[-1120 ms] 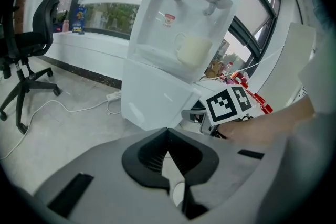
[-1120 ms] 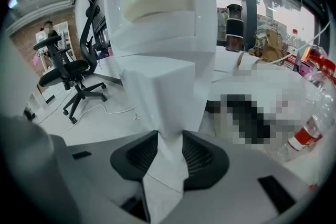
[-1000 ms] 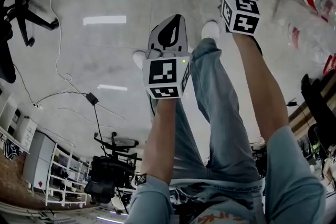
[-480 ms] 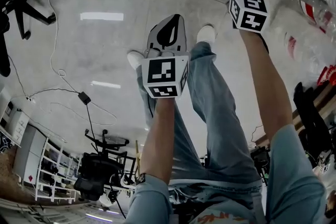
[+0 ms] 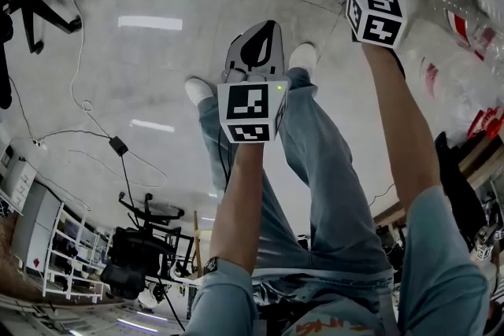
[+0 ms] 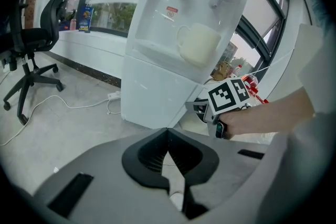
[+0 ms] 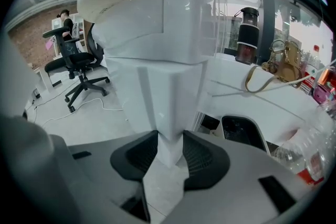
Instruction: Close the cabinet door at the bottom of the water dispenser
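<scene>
Now the right tool (image 7: 169, 144) clamps the free edge of the white cabinet door (image 7: 163, 107), which stands ajar beneath the water dispenser (image 6: 173, 34). The left tool (image 6: 168, 135) hangs closed and empty.

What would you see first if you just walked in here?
The tall white water dispenser catches the eye first, with a cream mug sitting under its taps. Next comes the right gripper, clamped on the edge of the open cabinet door at the dispenser's bottom. The left gripper hangs farther back, jaws together and holding nothing.
</scene>
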The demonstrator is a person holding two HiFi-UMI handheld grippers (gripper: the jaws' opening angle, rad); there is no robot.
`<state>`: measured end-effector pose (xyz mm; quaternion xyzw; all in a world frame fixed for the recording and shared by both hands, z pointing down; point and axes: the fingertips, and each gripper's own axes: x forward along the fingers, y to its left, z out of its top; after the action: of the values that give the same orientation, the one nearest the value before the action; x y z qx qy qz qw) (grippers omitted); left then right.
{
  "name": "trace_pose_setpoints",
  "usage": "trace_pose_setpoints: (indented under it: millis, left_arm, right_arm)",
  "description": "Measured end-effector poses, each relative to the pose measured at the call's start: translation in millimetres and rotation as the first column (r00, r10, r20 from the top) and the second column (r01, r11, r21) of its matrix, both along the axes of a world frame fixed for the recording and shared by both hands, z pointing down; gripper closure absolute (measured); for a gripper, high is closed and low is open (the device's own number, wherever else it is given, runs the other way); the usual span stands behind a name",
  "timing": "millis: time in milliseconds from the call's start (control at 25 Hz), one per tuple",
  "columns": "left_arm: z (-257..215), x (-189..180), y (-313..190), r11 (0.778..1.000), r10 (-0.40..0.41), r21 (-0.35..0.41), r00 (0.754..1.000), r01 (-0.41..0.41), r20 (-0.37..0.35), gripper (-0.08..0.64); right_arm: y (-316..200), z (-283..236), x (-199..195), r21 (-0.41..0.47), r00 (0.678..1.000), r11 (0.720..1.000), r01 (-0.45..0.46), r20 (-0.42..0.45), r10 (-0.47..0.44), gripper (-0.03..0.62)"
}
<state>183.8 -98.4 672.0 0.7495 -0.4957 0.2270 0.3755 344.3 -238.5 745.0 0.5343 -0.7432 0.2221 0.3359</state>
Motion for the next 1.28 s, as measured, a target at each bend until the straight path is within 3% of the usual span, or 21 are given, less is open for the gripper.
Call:
trace_pose_setpoints:
  millis: [520,760,1280]
  left_arm:
    - [1.3,-5.1,4.5,1.0,-0.007,-0.005,1.0,0.007,0.009,0.549]
    - [-6.5,-5.2,10.6,1.0,0.01,0.003,1.0,-0.01,-0.003,0.549]
    - [-42.7,-32.6,46.5,0.996,0.075,0.044,0.997,-0.073,-0.032,0.549]
  right_arm:
    - [-12.6,-2.5,7.2,0.015,0.999,0.999,0.03,-0.025,-0.03,0.434]
    - [8.4,-14.1,-0.7,-0.003,0.998,0.999,-0.035,0.061,0.035,0.46]
    - [107.4,-60.3,-77.9,-0.06,0.978,0.998,0.032,0.21,-0.018,0.557]
